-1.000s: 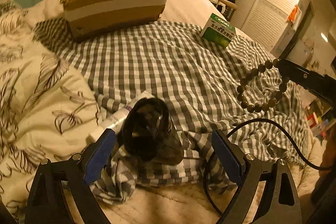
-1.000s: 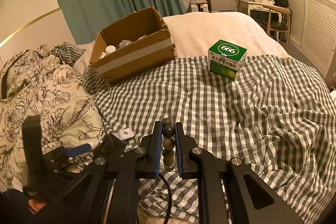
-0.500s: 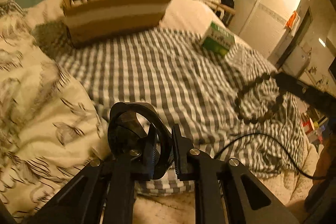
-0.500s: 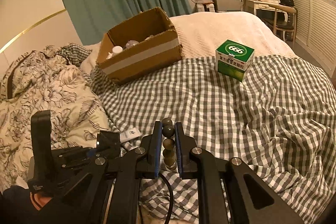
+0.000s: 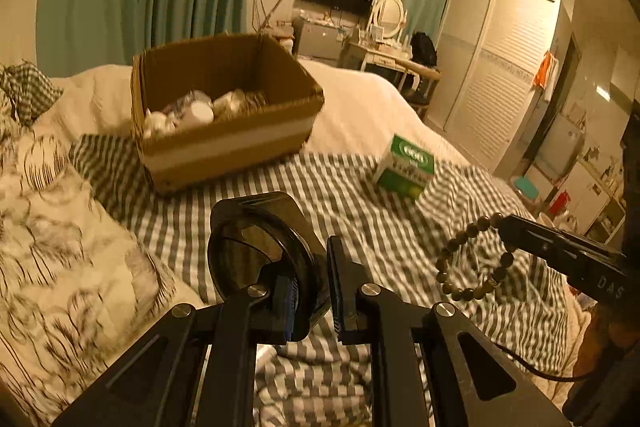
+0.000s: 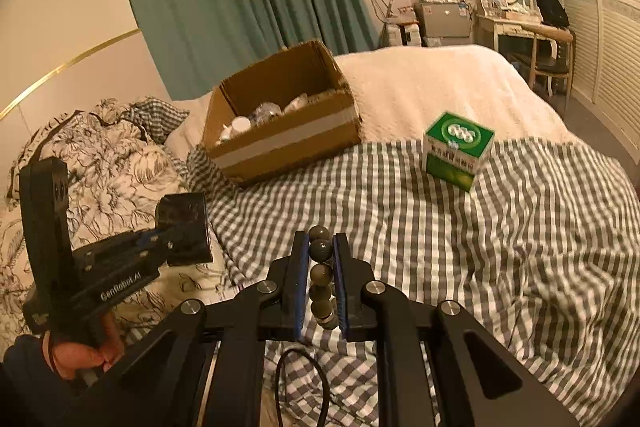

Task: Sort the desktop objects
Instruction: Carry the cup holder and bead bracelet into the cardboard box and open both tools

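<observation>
My left gripper (image 5: 310, 291) is shut on a dark round glass jar (image 5: 256, 251) and holds it above the checked blanket; it also shows from the side in the right wrist view (image 6: 184, 231). My right gripper (image 6: 321, 275) is shut on a bead bracelet (image 6: 322, 279), which hangs as a loop from its tip in the left wrist view (image 5: 472, 259). An open cardboard box (image 5: 224, 107) with several white bottles inside stands at the back of the bed, also in the right wrist view (image 6: 284, 115). A green and white medicine box (image 6: 456, 151) sits to its right.
The grey checked blanket (image 6: 440, 227) covers the bed middle. A floral duvet (image 5: 52, 247) is bunched on the left. A black cable (image 6: 312, 379) lies at the near edge. Beyond the bed are a dresser with a chair (image 6: 532, 39) and a wardrobe.
My left gripper closed on the dark jar and lifted it off the blanket, tilting the view up toward the box. My right gripper stayed shut on the bracelet and rose slightly.
</observation>
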The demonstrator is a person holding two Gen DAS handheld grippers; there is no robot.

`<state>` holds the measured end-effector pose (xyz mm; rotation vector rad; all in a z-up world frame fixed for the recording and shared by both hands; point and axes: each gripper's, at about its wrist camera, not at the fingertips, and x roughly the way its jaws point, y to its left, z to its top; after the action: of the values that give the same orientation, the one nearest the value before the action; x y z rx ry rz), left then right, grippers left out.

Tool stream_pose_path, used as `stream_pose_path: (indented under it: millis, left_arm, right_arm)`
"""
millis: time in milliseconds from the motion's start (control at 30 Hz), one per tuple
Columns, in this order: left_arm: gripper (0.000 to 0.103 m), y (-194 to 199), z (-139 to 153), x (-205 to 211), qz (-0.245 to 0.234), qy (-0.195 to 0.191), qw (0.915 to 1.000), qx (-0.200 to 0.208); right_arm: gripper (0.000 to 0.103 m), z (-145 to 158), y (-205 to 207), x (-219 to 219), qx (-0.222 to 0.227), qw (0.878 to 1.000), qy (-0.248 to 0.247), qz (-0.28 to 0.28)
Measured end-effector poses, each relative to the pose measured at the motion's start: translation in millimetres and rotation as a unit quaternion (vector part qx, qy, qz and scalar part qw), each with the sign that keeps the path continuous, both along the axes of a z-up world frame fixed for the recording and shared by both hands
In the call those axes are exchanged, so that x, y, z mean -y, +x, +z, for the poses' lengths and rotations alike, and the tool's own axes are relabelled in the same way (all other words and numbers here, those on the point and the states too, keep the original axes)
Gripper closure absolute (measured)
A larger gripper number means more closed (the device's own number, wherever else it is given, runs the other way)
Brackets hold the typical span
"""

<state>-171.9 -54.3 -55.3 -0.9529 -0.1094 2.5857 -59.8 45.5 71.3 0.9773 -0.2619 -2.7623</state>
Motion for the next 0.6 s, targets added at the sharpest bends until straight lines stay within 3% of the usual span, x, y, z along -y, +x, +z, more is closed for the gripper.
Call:
stream_pose_path:
  millis: [267, 600]
  left_arm:
    - [0.089, -29.8, 29.2, 8.8, 0.014, -0.003, 0.9996, -0.023]
    - [0.089, -72.0, 67.0, 19.5, 0.02, -0.008, 0.9983, -0.054]
  right_arm:
    - [0.092, 42.0, -19.0, 2.9, -0.03, 0.999, 0.015, 0.02]
    - [0.092, 95.1, -62.9, 7.7, -0.065, 0.996, -0.004, 0.053]
